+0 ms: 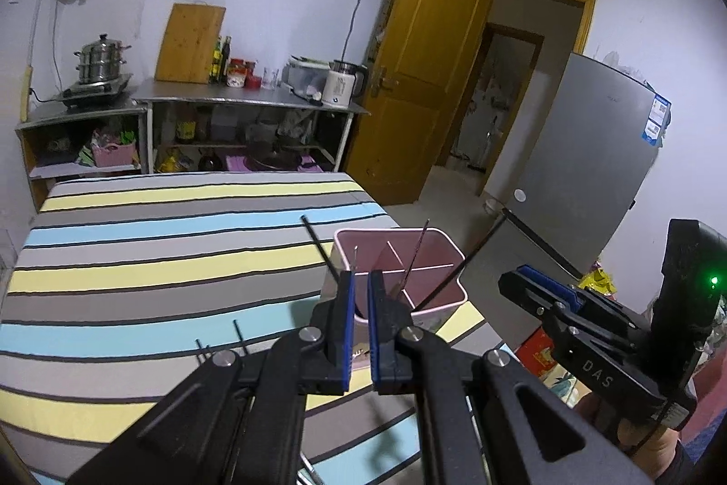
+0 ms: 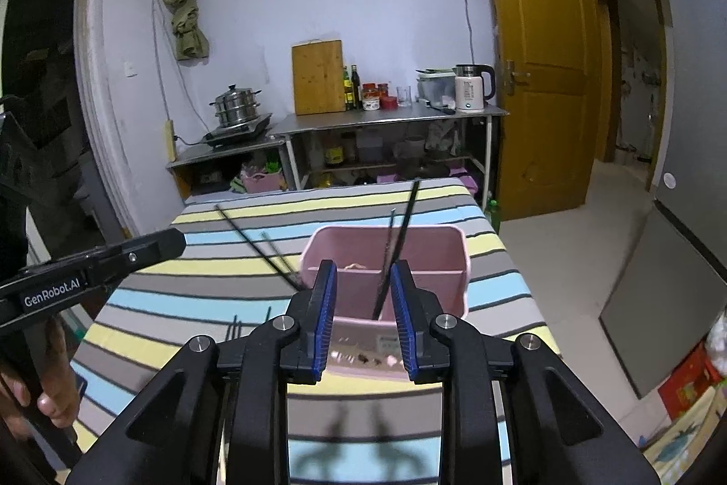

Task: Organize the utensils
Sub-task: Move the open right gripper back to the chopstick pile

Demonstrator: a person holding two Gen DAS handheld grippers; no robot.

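Note:
A pink divided utensil holder [image 1: 447, 257] [image 2: 436, 253] stands on a striped tablecloth [image 1: 159, 257] [image 2: 500, 285] at the table's right side. Thin dark chopsticks [image 1: 472, 255] [image 2: 400, 239] stand tilted in it. More dark chopsticks [image 1: 320, 246] [image 2: 254, 244] lie on the cloth left of the holder. My left gripper [image 1: 361, 280] hovers just before the holder, jaws a narrow gap apart with nothing between them. My right gripper [image 2: 363, 276] is open and empty, just in front of the holder; it also shows in the left wrist view [image 1: 540, 285].
Short dark utensil ends [image 1: 218, 342] [image 2: 236, 326] show on the cloth near the grippers. A steel counter [image 2: 390, 119] with a kettle, jars, a cutting board and a steamer pot stands behind. A wooden door [image 2: 540, 62] and grey fridge [image 1: 586, 176] are at right.

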